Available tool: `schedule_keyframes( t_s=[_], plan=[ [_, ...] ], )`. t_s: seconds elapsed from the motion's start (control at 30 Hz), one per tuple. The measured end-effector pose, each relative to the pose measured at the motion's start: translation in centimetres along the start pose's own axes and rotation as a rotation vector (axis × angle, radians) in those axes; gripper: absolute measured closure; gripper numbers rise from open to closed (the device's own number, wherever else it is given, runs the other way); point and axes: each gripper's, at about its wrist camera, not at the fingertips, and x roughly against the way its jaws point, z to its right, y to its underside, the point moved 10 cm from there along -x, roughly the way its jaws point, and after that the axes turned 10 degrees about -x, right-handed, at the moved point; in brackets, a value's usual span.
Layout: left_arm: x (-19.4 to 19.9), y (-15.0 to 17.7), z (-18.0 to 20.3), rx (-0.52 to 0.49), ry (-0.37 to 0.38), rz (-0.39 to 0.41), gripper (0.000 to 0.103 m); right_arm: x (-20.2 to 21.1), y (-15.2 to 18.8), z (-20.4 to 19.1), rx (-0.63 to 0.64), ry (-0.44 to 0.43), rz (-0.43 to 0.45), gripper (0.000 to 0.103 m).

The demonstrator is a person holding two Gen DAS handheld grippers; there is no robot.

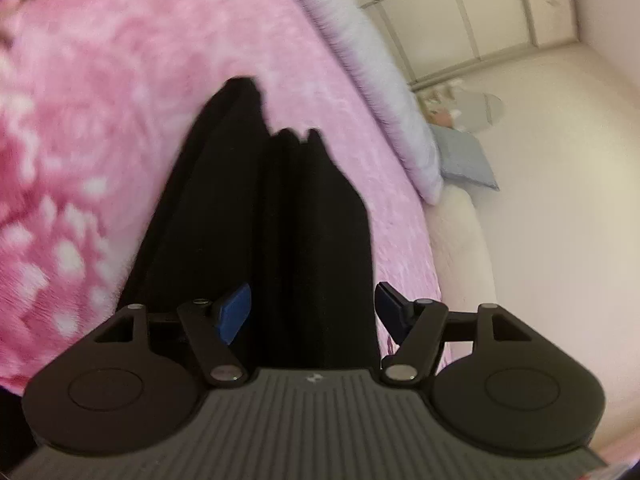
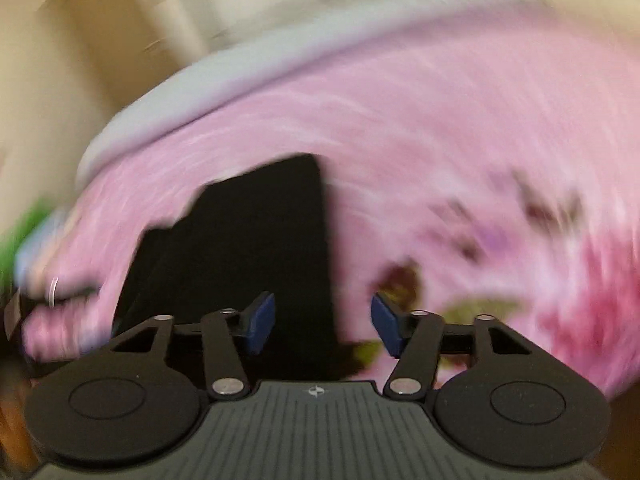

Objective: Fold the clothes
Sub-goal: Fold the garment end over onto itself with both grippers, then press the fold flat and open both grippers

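A black garment (image 1: 260,208) lies in long folded layers on a pink flowered blanket (image 1: 100,100). My left gripper (image 1: 312,312) is open above its near end, blue pads on either side of the cloth, not gripping it. In the right wrist view the same black garment (image 2: 248,248) lies on the blanket (image 2: 460,160). My right gripper (image 2: 323,322) is open over its right edge and holds nothing. This view is blurred by motion.
A pale lilac cover (image 1: 380,80) runs along the far edge of the bed. Beyond it are a cream floor (image 1: 560,200), a blue cushion (image 1: 464,156) and a white wardrobe (image 1: 460,12). A hand with a ring (image 2: 56,292) shows at the left of the right wrist view.
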Motion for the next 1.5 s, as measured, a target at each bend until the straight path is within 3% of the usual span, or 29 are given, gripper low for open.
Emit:
schedule_keyframes(
  t_s=[0.1,0.23,0.33,0.37,0.4,0.57,0.67,1.0,1.27,1.37,1.5],
  plan=[
    [-1.3,-0.4,-0.5,0.048,0.027,0.006,0.038,-1.9,-0.5,2.2,-0.263,-0.086,-0.061,0.07],
    [-3.2,-1.5,-0.1,0.066,0.069,0.008,0.042,-4.2,-1.0,3.0,-0.383,-0.072,-0.062,0.072],
    [-4.5,-1.7,0.8,-0.036,0.031,-0.015,0.062,-5.5,-1.0,3.1,-0.419,-0.059,-0.091,0.077],
    [-4.6,-1.8,1.3,-0.094,0.012,-0.015,0.079,-5.6,-1.0,2.8,-0.4,-0.052,-0.093,0.078],
    [-4.1,-2.0,1.9,-0.162,0.0,0.0,0.088,-5.6,-0.9,2.3,-0.372,-0.042,-0.095,0.079],
    [0.3,-2.7,5.0,-0.455,-0.026,0.092,0.089,-5.0,-0.2,0.4,-0.205,-0.028,-0.083,0.082],
    [2.1,-3.0,4.4,-0.479,-0.039,0.115,0.089,-4.6,0.4,-1.8,-0.105,-0.039,-0.092,0.082],
    [2.4,-3.2,-2.3,-0.284,-0.008,0.112,0.089,-5.4,2.2,-6.0,0.184,0.066,-0.058,0.082],
    [2.0,-2.8,-4.8,-0.255,-0.048,0.109,0.083,-7.3,4.1,-7.6,0.548,0.202,0.02,0.084],
    [3.1,-3.0,-3.8,-0.265,-0.096,0.112,0.082,-6.5,3.2,-7.4,0.463,0.146,-0.012,0.084],
    [5.3,-2.4,-2.9,-0.222,-0.104,0.118,0.073,-4.3,1.5,-3.8,0.038,-0.063,-0.08,0.081]
  ],
)
